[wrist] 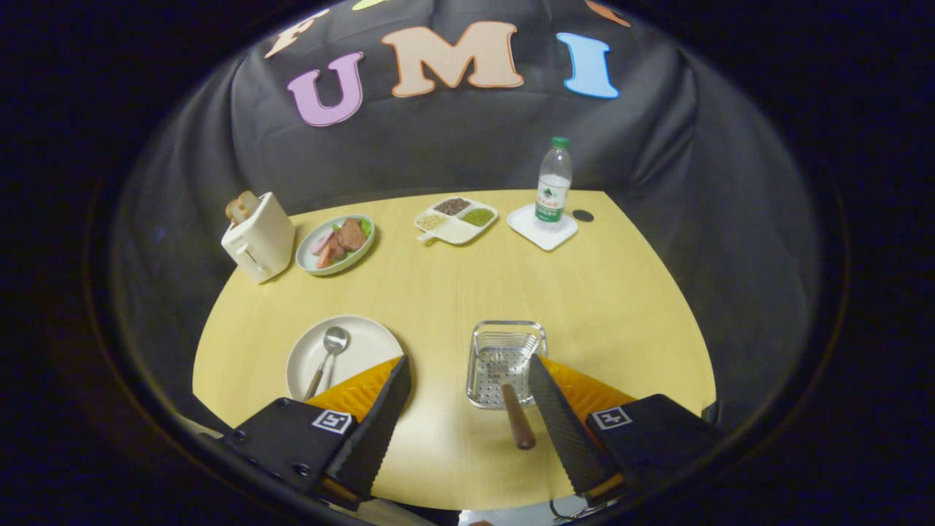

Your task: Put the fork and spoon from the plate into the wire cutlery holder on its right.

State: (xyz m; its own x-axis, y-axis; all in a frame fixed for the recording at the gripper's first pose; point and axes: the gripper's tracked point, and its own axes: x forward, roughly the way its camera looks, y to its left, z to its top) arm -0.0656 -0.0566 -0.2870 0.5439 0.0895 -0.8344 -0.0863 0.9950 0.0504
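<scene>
While the yellow table (453, 292) lay wide under the camera, the white plate (369, 343) sat just ahead of the left finger with the spoon (326, 360) resting on it, and the wire cutlery holder (504, 361) to its right already held what looked like the fork (511, 409), brown handle jutting over the near rim. The gripper (467, 380) hung with fingers spread apart, gripping nothing. Doing the next pickup well probably meant swinging left, straddling the spoon's thin handle and closing squarely across it.
</scene>
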